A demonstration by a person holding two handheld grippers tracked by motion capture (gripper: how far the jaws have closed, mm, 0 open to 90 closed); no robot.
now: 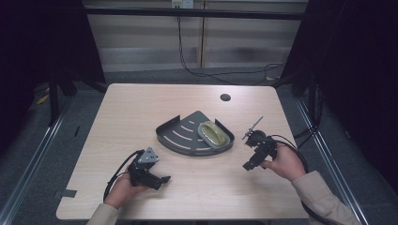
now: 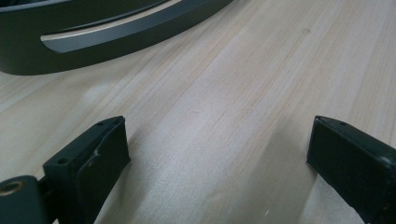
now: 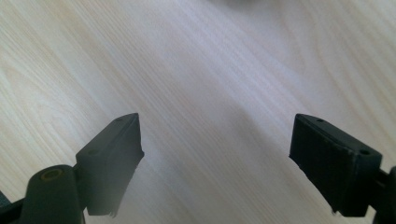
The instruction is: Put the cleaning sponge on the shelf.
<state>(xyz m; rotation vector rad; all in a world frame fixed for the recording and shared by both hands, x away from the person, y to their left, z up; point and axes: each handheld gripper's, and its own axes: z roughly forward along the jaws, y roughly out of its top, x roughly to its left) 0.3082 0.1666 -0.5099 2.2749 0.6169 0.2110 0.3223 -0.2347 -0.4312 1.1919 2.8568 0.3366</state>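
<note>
My left gripper [image 1: 162, 179] and right gripper [image 1: 247, 166], both released, flank the dark fan-shaped metal tray [image 1: 180, 137]; bare pale wood table [image 1: 141, 108] stretches beyond.

Both forearms wear beige long sleeves [image 1: 324, 197]. The left gripper [image 1: 162, 179] is black with a grey three-cornered plate [image 1: 149, 155] on top and a black cable [image 1: 115, 176]. The right gripper [image 1: 247, 165] is black, with screw holes in its blocky jaws and a looping black cable.
</note>
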